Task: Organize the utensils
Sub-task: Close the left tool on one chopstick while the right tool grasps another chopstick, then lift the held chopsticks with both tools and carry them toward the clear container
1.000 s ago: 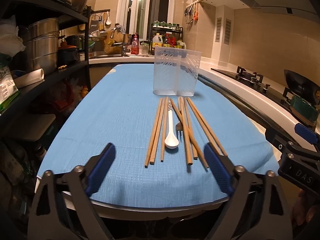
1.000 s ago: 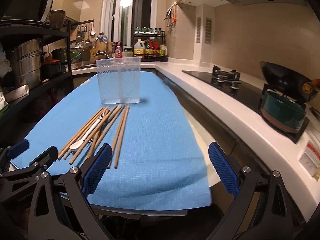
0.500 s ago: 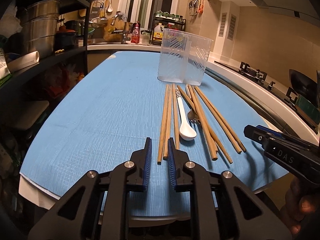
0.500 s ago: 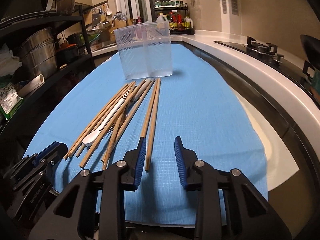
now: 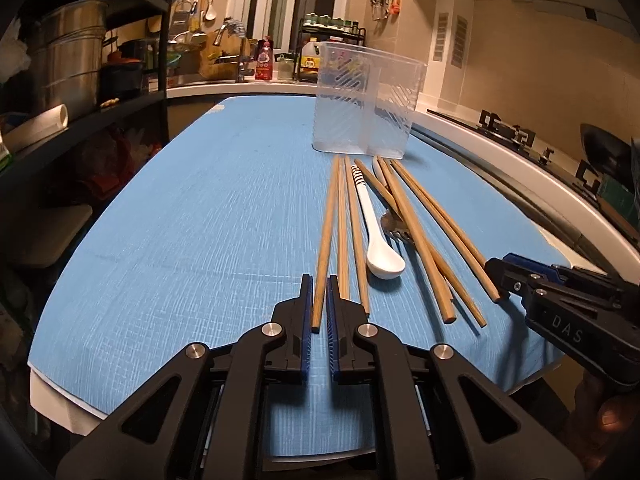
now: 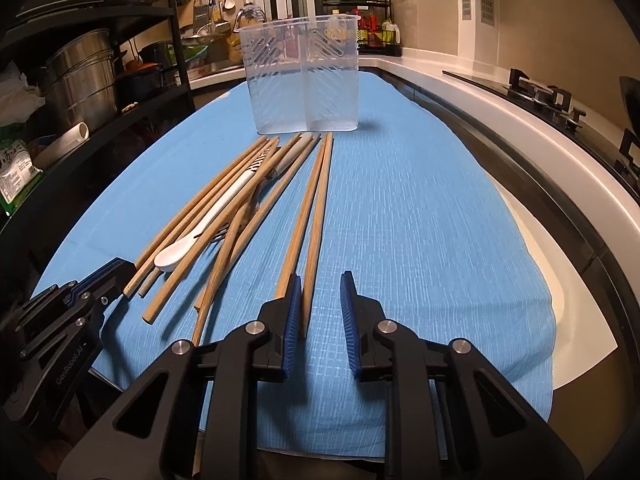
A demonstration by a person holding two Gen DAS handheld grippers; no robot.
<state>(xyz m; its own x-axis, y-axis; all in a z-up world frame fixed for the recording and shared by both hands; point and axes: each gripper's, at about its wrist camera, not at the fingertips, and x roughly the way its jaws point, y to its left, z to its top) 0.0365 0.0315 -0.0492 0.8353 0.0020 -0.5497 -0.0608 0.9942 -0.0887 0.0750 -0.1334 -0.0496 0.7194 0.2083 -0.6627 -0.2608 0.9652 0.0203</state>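
The left claw [image 5: 319,300] grips the outermost wooden chopstick [image 5: 326,232] before the clear plastic holder [image 5: 366,104]; the right claw [image 6: 320,304] is closing, another wooden chopstick [image 6: 316,216] between its jaws, gap remaining.

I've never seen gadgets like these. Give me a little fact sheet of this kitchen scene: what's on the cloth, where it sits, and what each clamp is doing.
surface: blue cloth over a table
container: clear two-part holder, upright, empty, beyond the utensils
utensils: wooden chopsticks, a white spoon, a metal fork partly under chopsticks
left gripper: shut on the leftmost chopstick
right gripper: jaws closing; the rightmost chopstick lies between them against the left pad, gap on the right
inside holder: nothing yet
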